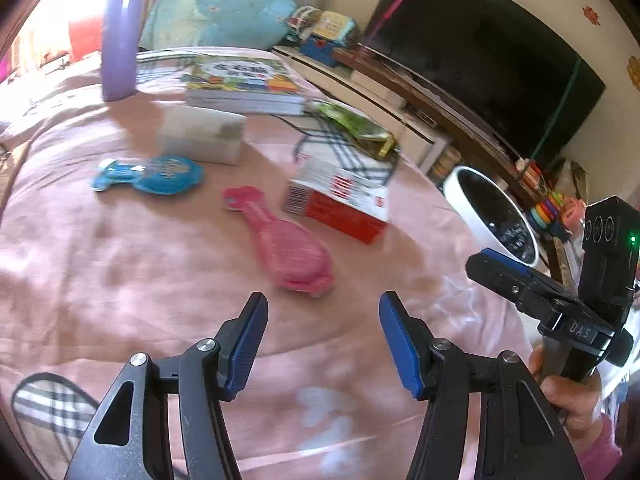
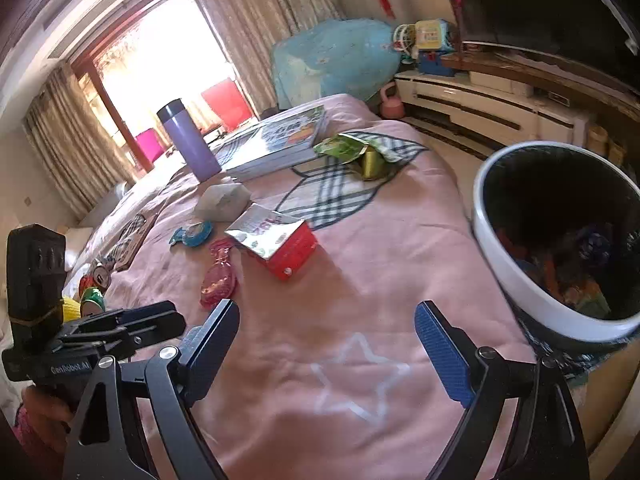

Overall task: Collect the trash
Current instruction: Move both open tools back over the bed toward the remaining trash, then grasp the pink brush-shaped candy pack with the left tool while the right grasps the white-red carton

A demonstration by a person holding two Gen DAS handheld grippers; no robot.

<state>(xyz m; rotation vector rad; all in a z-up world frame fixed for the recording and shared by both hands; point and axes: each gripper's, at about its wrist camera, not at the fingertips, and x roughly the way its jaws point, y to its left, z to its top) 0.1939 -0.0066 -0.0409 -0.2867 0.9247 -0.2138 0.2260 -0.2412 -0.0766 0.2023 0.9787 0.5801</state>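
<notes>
Trash lies on a pink bedspread [image 1: 120, 272]: a pink wrapper [image 1: 288, 244] [image 2: 218, 276], a blue wrapper [image 1: 156, 174] [image 2: 194, 234], a red and white carton [image 1: 340, 196] [image 2: 280, 242] and a green wrapper [image 1: 352, 124] [image 2: 360, 152]. A white-rimmed bin [image 2: 556, 236] [image 1: 492, 216] with trash inside stands at the bed's right edge. My left gripper [image 1: 324, 344] is open and empty, just short of the pink wrapper. My right gripper [image 2: 326, 344] is open and empty over the bedspread, left of the bin.
A purple flask [image 1: 120, 36] [image 2: 188, 140], books [image 1: 244, 80] [image 2: 276, 140] and a white tissue pack [image 1: 200, 134] [image 2: 222, 200] sit farther back. Cans [image 2: 94, 284] lie at the left in the right wrist view. A TV cabinet [image 2: 480, 104] runs along the right.
</notes>
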